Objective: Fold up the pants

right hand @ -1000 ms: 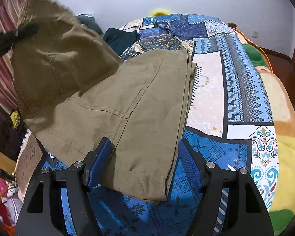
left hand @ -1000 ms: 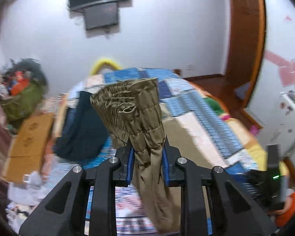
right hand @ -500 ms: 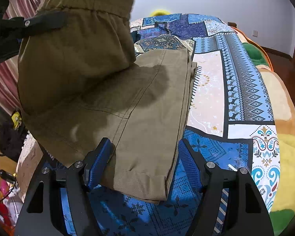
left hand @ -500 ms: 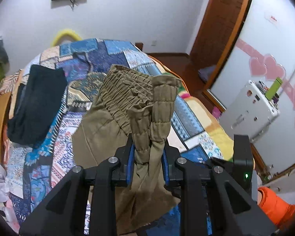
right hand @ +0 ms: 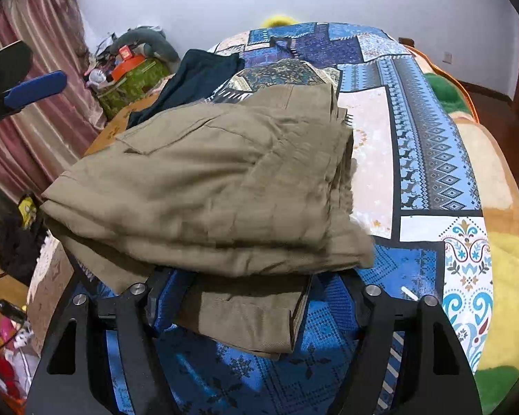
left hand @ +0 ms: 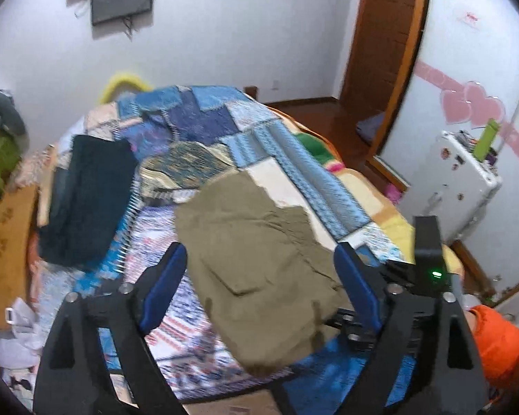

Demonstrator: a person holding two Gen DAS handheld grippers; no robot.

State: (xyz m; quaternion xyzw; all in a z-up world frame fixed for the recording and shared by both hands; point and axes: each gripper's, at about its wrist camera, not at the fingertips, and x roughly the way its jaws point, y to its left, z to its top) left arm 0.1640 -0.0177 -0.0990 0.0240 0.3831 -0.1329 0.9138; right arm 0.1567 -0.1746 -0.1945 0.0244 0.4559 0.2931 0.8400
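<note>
Khaki pants (left hand: 259, 259) lie folded in half on the patchwork bedspread (left hand: 204, 121). My left gripper (left hand: 259, 254) hovers above them with its jaws opening wide; the cloth lies below the blue pads and neither pad presses on it. In the right wrist view the folded pants (right hand: 218, 186) drape over the tips of my right gripper (right hand: 252, 280), whose jaws stand apart around the lower hem without pinching it. One pad (right hand: 34, 88) of the left gripper shows at the upper left of that view.
A dark navy garment (left hand: 83, 200) lies on the bed's left side. A cardboard box (left hand: 3, 235) and clutter sit on the floor at left. A white cabinet (left hand: 467, 186) and wooden door (left hand: 384, 34) stand at right. An orange sleeve (left hand: 494, 339) is at the lower right.
The left gripper has let go of the waistband and its jaws have spread wide. The raised upper half of the pants has dropped onto the lower half. The right gripper stayed still.
</note>
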